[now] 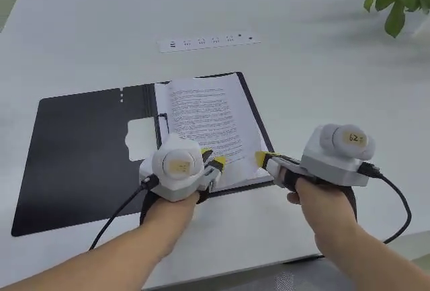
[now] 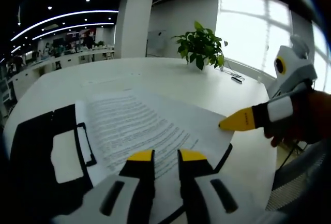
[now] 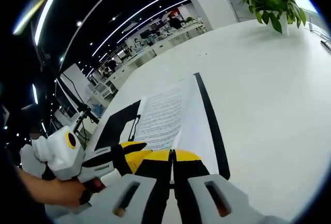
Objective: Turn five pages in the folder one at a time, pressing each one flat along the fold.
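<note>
Starting a page turn, I have my right claw [image 1: 263, 159] pressed together at the corner of the top page [image 1: 208, 113] just ahead; whether it pinches the sheet I cannot tell. My left claw [image 1: 213, 162], slightly spread, hovers above that page in the folder [image 1: 80, 156]. Next, I judge, one sheet must lift alone.

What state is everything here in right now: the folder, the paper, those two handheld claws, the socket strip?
Folder: open, lying flat on the table.
Pages: flat in a stack on the folder's right half.
Left gripper: jaws slightly apart, over the pages' near edge.
Right gripper: jaws shut, tip at the pages' right edge.
Power strip: nothing plugged in.
</note>
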`<state>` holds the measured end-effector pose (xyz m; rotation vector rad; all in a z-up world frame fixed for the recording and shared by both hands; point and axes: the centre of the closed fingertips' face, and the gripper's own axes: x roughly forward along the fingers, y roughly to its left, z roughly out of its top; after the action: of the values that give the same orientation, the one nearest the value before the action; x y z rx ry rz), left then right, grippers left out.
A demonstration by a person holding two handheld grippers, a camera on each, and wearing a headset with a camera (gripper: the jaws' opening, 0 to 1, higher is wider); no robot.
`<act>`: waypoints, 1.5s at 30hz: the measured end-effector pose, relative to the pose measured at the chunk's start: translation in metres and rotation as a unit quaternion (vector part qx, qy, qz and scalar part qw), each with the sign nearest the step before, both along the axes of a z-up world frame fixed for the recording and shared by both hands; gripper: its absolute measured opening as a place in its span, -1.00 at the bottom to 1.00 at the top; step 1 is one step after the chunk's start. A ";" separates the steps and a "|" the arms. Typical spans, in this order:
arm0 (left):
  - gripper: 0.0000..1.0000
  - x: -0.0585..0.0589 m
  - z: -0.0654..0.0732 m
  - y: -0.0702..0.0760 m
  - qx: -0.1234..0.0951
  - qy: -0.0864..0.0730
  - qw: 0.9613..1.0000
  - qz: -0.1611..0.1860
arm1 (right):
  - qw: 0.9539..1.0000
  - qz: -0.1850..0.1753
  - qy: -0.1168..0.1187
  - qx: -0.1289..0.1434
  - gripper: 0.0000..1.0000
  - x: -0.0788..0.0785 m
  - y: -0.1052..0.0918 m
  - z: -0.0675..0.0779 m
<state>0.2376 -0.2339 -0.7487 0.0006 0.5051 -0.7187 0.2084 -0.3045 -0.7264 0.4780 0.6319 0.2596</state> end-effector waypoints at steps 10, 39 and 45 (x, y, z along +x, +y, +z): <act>-0.60 -0.002 0.052 0.041 -0.024 -0.043 0.999 0.016 | 0.997 0.023 -0.059 0.035 -1.00 0.001 0.038 0.048; -0.35 -0.059 0.088 0.203 -0.005 -0.060 0.995 0.082 | 0.985 0.129 -0.093 0.067 -1.00 -0.007 0.164 0.083; -0.37 -0.067 0.089 0.229 -0.003 -0.059 0.993 0.102 | 0.982 0.152 -0.086 0.067 -1.00 -0.007 0.193 0.078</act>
<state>0.1703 -0.0053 -0.6601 -0.0145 0.3837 -0.5175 0.2014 -0.1114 -0.6484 0.4818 0.5190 0.6307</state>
